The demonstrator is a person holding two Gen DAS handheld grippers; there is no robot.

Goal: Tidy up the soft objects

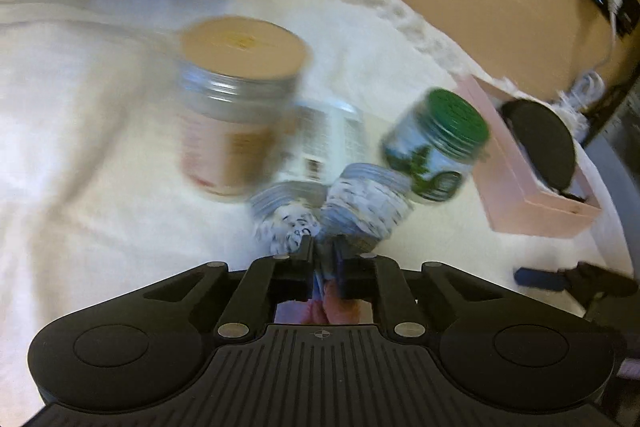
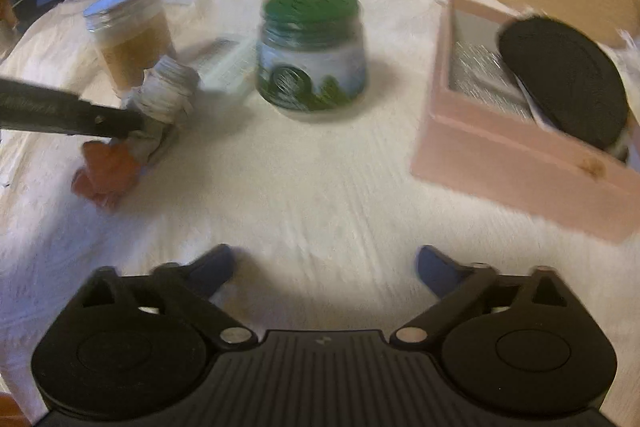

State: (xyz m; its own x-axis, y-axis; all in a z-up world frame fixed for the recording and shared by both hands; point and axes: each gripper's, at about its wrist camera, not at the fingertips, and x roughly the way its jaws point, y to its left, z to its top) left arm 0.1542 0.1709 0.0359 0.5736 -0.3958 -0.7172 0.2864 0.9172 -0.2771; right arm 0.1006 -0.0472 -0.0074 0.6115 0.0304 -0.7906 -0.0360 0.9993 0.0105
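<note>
LEFT: left gripper (image 1: 322,247) jaws clamped on grey-and-white soft toy (image 1: 352,203) | RIGHT: right gripper (image 2: 324,263) jaws spread wide, empty, above white cloth (image 2: 320,187)

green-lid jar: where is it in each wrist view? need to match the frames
Left wrist: the glass jar with the green screw lid sits right of centre, tilted, just left of the pink box.
Right wrist: the same jar stands upper centre on the white cloth.
Shared landmark: the pink rectangular box, to the jar's right in both.
</note>
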